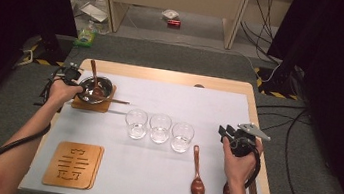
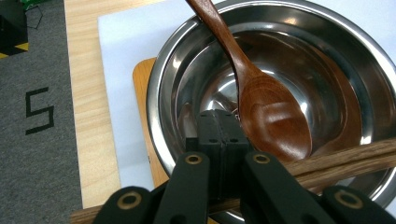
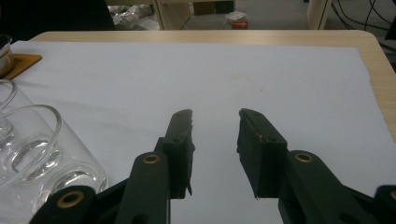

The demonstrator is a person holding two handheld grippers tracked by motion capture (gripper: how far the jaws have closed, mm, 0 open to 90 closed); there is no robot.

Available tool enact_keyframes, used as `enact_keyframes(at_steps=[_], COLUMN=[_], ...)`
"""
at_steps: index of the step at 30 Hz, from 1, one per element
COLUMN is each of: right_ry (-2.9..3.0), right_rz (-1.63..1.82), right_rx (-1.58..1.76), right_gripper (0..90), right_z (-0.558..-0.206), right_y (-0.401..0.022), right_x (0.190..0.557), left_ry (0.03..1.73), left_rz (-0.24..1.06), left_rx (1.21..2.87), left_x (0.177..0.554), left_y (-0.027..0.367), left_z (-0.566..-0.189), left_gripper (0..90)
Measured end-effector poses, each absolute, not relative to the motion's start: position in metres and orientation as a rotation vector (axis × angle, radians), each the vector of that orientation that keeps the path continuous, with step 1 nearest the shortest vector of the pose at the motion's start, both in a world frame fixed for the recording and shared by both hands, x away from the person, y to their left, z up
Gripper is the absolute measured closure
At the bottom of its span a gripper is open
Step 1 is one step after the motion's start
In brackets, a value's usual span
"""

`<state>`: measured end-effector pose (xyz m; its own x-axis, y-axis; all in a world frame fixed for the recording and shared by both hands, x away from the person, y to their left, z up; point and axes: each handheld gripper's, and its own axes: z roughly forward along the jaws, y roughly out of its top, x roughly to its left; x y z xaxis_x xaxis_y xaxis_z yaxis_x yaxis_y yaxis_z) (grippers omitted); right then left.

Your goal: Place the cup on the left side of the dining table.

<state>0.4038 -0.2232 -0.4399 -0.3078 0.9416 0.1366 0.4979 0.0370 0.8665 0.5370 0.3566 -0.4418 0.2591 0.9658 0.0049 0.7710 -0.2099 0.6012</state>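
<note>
— Chopsticks [image 2: 355, 156], is that what the left hand-held gripper [image 2: 219, 116] is after?

— I'd say so. Start at the near edge, though. There's a spare wooden trivet [image 1: 73, 164] at the front left with nothing on it. To its right a wooden spoon [image 1: 197, 178] lies on the surface [image 1: 160, 95] with its bowl end toward the person. It looks like a setting waiting its turn.

— And the right hand?

— The right hand-held gripper [image 3: 215, 116] hovers over bare paper. Its jaws are about half apart and there's nothing between them. My guess is it's parked out of the way, just beside the nearest of the three glasses [image 1: 160, 127]. Those stand in a row across the middle, upright and empty.

— So the work's at the far left.

— Yes. The steel bowl [image 2: 159, 93] sits on its own trivet [image 1: 78, 104], probably to keep it from sliding. A second spoon [image 2: 273, 112] leans inside it with the handle over the far rim. The chopsticks lie across the near rim, one end sticking out toward the glasses.

— Has it got them?

— The left jaws are pressed tight together at the bowl's near rim, right over the sticks. The sticks run beneath the jaw arms. I can't tell whether the pads pinch them or just rest above. Laid across the rim like that, they're lifted off the paper, which should make them easy to nip.
</note>
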Motion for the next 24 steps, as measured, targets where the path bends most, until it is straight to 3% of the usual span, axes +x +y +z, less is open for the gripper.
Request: enact_keyframes(at_steps=[24], right_ry=[1.844], right_rz=[1.208], right_rx=[1.446], right_gripper=[65.4], right_z=[-0.4401], right_y=[-0.2221], right_x=[0.4038], left_ry=[1.545], left_rz=[0.539], left_rx=[2.009], left_x=[0.5302], left_y=[0.356], left_z=[-0.4364], left_gripper=[88.1])
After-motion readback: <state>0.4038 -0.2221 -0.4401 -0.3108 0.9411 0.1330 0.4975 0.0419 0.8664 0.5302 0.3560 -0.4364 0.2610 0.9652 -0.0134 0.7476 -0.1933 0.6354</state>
